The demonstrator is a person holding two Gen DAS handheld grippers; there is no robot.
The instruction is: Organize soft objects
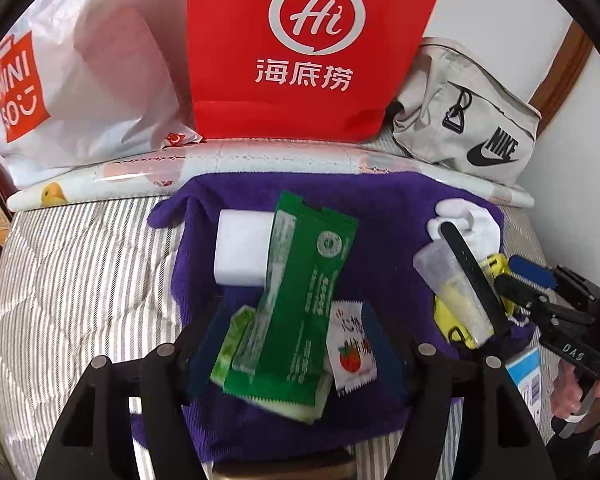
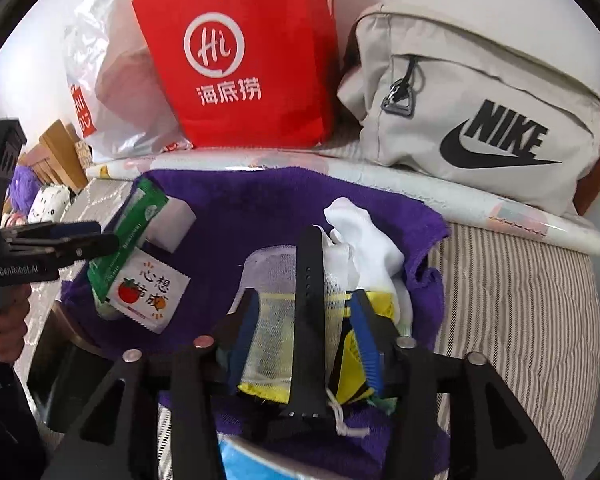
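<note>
Purple terry cloth (image 1: 380, 200) lies spread over a grey-and-white striped quilted bedcover (image 1: 80, 260), and the soft things sit on it. Far left at the back leans a white crinkled plastic shopping bag with an orange-red logo patch (image 1: 80, 80); next to it stands a red paper carrier bag printed with a white "Hi" emblem (image 1: 300, 40), and to the right a pale grey fabric bag with a black Nike logo (image 1: 472, 128). A rolled, pastel-printed glossy sheet (image 1: 260, 160) runs along in front of all three.

On the left part of the cloth rests a white rectangular foam block (image 1: 240, 252), with a long green foil sachet (image 1: 304, 300) lying across its right edge. A small white sachet printed with a red tomato (image 1: 352, 348) lies just beside the green one. The left gripper (image 1: 296, 360) has its fingers spread wide on either side of these sachets, closed on nothing.

Further right, a crumpled white sock (image 2: 372, 248) lies near the cloth's far right corner. In front of it sits a translucent mesh pouch with a yellow band (image 2: 276, 320), a black perforated rubber strap (image 2: 310, 300) lying over it, and a yellow-and-black fabric piece (image 2: 352, 360) beside it. The right gripper (image 2: 306, 344), with blue pads (image 2: 366, 340), stands partly open around the pouch and strap; whether the pads press on them I cannot tell.
</note>
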